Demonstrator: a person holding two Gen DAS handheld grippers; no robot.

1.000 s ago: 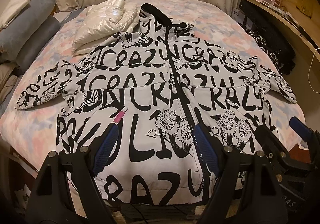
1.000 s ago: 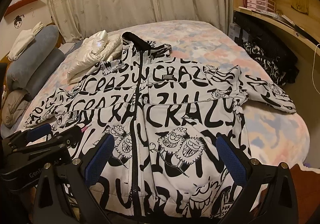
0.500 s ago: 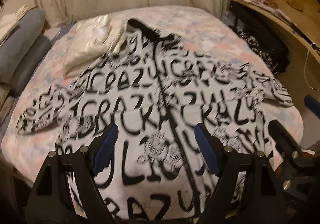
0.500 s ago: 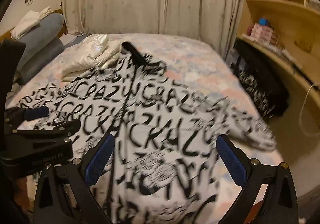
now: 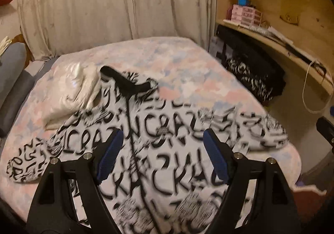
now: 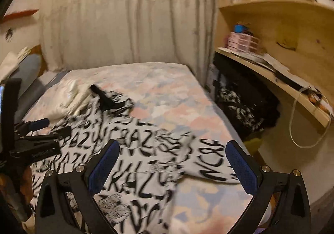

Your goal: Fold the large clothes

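A large white jacket (image 5: pixel 177 117) printed with black letters lies spread face up on the bed, zipped, its black collar (image 5: pixel 125 83) pointing toward the curtain. My left gripper (image 5: pixel 162 133) hovers open above the chest by the zip, with nothing between its blue pads. The right gripper (image 6: pixel 172 145) also stands open and empty, above the jacket (image 6: pixel 142 146) near the outstretched right sleeve (image 6: pixel 210 163). The other sleeve (image 5: pixel 27 161) reaches to the left. Each gripper shows at the edge of the other's view: left gripper (image 6: pixel 41 129), right gripper (image 5: pixel 325 129). Both pictures are motion-blurred.
A cream puffy garment (image 5: pixel 73 87) lies next to the collar on the pastel bed cover (image 5: pixel 187 67). Grey pillows (image 5: pixel 12 79) are stacked at the left. A curved wooden desk (image 5: pixel 271 42) with shelves, dark patterned clothing (image 5: pixel 250 75) and a hanging white cable (image 5: pixel 309 96) line the right side.
Both grippers have risen from the jacket's hem and moved forward over its chest, the right one drifting toward the right sleeve. Both stayed open and the jacket has not moved.
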